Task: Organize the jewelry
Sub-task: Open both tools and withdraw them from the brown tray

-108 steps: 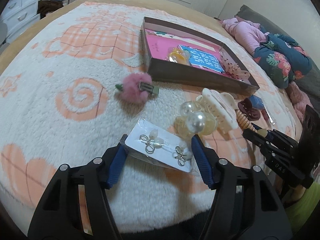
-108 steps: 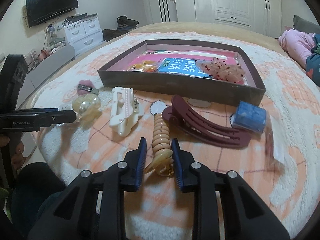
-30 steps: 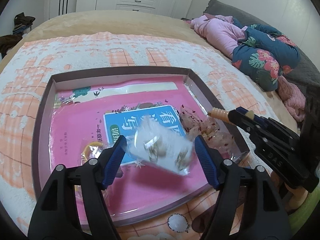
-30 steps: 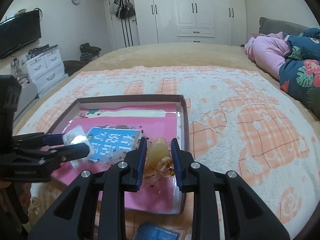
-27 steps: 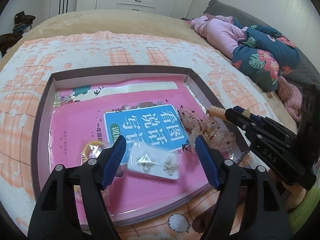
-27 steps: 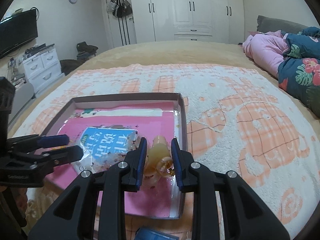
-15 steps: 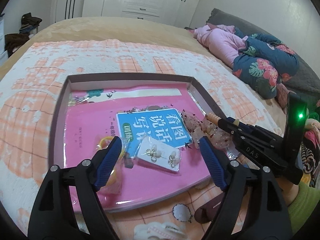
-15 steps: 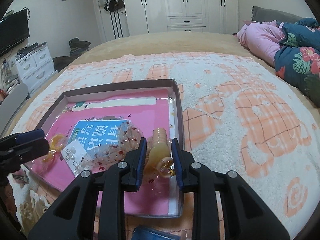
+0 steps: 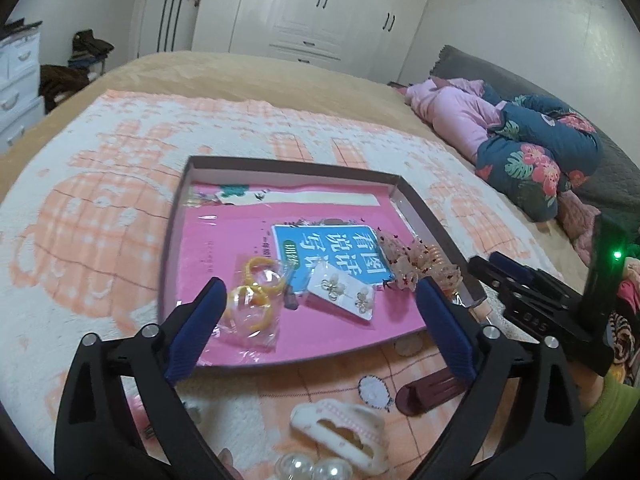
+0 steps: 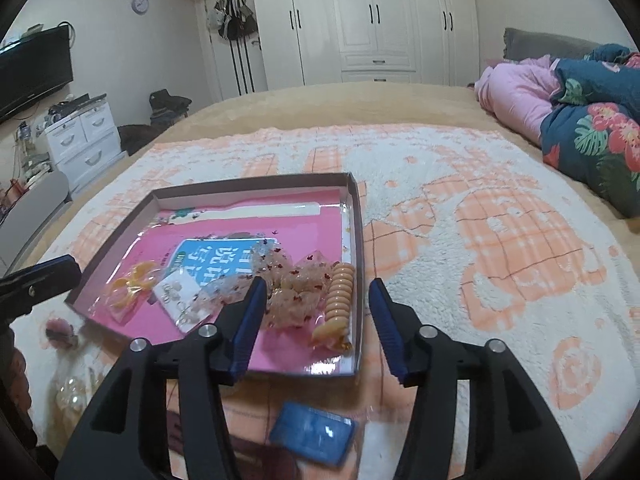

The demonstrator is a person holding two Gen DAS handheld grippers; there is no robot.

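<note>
A shallow brown box [image 9: 436, 220] with a pink lining lies on the bed; it also shows in the right wrist view [image 10: 357, 216]. Inside lie a white earring card [image 9: 344, 295], yellow rings in a clear bag [image 9: 252, 304], a glittery scrunchie [image 10: 296, 292] and a peach spiral hair clip [image 10: 338, 300] by the right wall. My left gripper [image 9: 320, 320] is open and empty above the box's near edge. My right gripper [image 10: 318, 320] is open and empty just above the spiral clip.
On the blanket in front of the box lie a cream claw clip [image 9: 344, 432], pearl bobbles [image 9: 312, 468], a dark red hair clip [image 9: 432, 394] and a blue packet [image 10: 312, 434]. A pink pompom clip [image 10: 60, 330] sits at the left. Pillows [image 10: 580, 120] lie at the far right.
The left gripper dropped the earring card into the box and drew back. The right gripper opened and let the spiral clip fall into the box by its right wall.
</note>
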